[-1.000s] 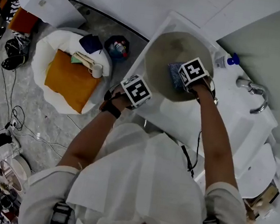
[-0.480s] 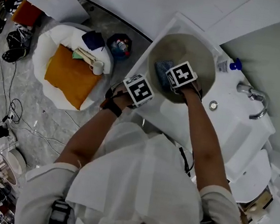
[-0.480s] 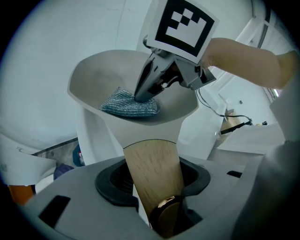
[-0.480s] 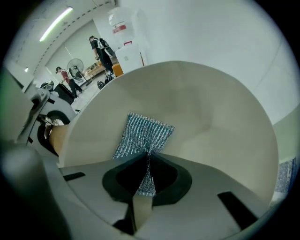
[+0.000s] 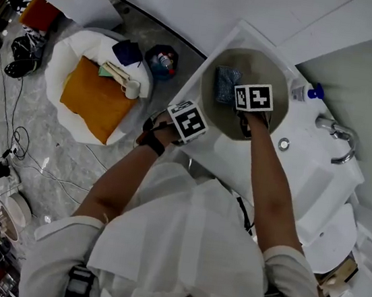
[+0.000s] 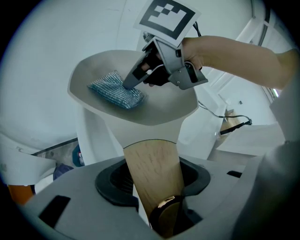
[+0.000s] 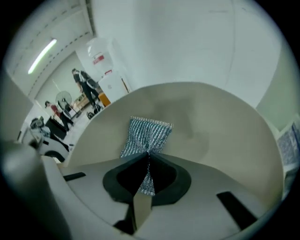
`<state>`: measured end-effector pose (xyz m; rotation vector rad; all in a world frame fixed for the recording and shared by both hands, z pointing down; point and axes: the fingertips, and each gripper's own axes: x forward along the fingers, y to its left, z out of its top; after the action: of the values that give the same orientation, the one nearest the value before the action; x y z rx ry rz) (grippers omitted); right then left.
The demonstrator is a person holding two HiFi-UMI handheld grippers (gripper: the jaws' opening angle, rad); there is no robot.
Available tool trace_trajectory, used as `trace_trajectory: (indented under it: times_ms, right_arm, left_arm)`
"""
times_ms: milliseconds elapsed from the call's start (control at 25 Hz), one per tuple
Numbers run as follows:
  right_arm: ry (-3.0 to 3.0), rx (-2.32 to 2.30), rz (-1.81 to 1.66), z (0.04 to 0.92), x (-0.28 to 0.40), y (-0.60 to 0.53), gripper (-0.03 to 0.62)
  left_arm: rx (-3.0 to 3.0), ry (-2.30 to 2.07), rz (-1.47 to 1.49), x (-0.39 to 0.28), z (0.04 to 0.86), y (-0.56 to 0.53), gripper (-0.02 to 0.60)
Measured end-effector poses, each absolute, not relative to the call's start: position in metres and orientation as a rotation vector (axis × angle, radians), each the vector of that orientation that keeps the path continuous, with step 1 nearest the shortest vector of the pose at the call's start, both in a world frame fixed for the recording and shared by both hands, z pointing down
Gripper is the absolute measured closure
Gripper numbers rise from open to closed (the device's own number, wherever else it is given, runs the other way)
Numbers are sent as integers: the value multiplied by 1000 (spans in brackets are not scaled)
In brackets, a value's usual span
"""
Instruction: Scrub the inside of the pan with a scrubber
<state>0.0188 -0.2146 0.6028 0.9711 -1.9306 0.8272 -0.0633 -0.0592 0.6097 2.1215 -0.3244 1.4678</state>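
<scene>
- Pan (image 5: pixel 268 67): one, pale beige, in the upper middle of the head view, over the upper left corner of the white sink (image 5: pixel 319 169), its inside turned up toward the camera.
- Wooden handle (image 6: pixel 151 157): one, running from the pan down to the lower middle of the left gripper view.
- Hand-held grippers: two.
  - The left hand-held gripper (image 6: pixel 153 178) is clamped on the wooden handle, with a dark pad on either side of it.
  - The right hand-held gripper (image 7: pixel 146 157) has its jaws pinched together on the near end of the scrubber (image 7: pixel 149 133).
- Scrubber: one, blue-grey mesh, fanned out beyond the jaw tips and lying against the pan's inner wall. In the head view it sits in the left half of the pan, just left of the right cube (image 5: pixel 254 97).
- Marker cubes: two, one per hand-held gripper. The left cube (image 5: pixel 188 121) is at the pan's lower left rim.
- Forearms: two, bare, reaching up from the lower middle of the head view.
- Right of the pan in the head view: one bottle (image 5: pixel 302 92) with a blue cap and one metal faucet (image 5: pixel 337 134), both on the sink's surface.
- Left of the frame: one white sack (image 5: pixel 65 60) on the grey floor, holding an orange pad (what kind I cannot tell) and one pale mug (image 5: pixel 132 91).
</scene>
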Motion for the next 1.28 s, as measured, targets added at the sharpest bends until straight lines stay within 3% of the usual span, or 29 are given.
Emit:
trace_trajectory:
  times_ms: [200,680,1280]
  right_arm:
    - [-2098,1082,1025,567,26,-221,574]
    - [-2072,1137,666,533,-17,-316,574]
    - [-2197,672,541,527,-93,-224,574]
  left_arm:
    - [2127,-323,1460,-63,610,-60,359]
    - [2127,-323,1466,-62,611,-61,360]
    - [2130,-338,1458,-64,611,-61,360]
